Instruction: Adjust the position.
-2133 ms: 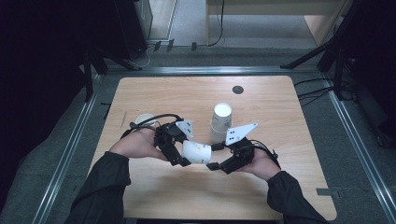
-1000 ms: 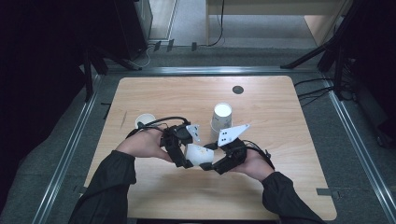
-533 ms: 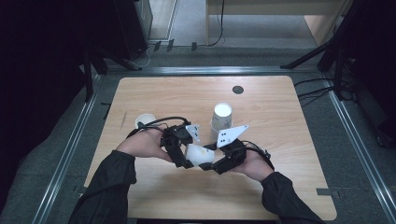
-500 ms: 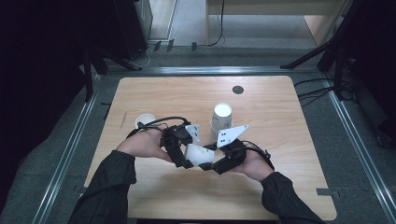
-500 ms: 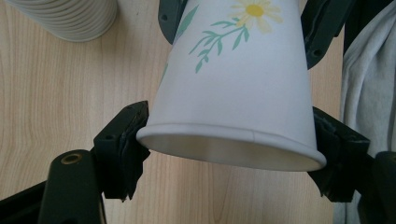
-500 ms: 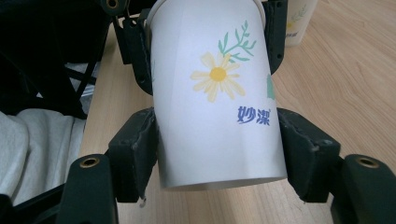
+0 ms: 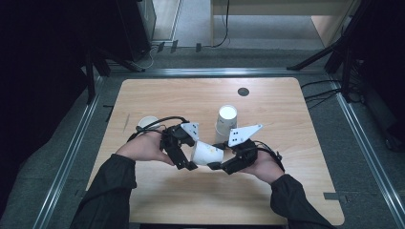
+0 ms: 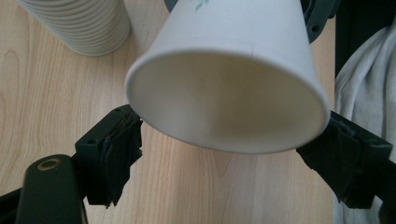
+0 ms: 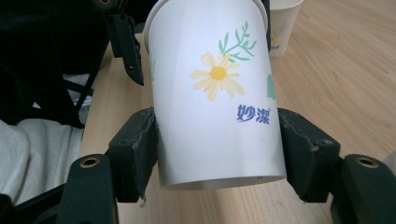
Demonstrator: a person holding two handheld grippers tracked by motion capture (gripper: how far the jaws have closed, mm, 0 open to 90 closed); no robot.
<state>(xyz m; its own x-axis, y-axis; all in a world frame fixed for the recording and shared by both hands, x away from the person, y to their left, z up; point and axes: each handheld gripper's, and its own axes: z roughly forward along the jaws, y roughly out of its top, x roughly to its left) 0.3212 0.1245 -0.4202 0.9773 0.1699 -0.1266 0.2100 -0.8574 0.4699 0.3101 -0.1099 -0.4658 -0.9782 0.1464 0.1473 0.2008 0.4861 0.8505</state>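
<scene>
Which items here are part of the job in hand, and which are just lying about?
In the job:
- flower-print paper cup, clamped near its base by the right gripper
- left gripper, jaws just opened, standing off the cup's rim
- stack of cups, possibly its source

Lying about:
- single cup behind the left hand
- black round mark at the table's far edge
</scene>
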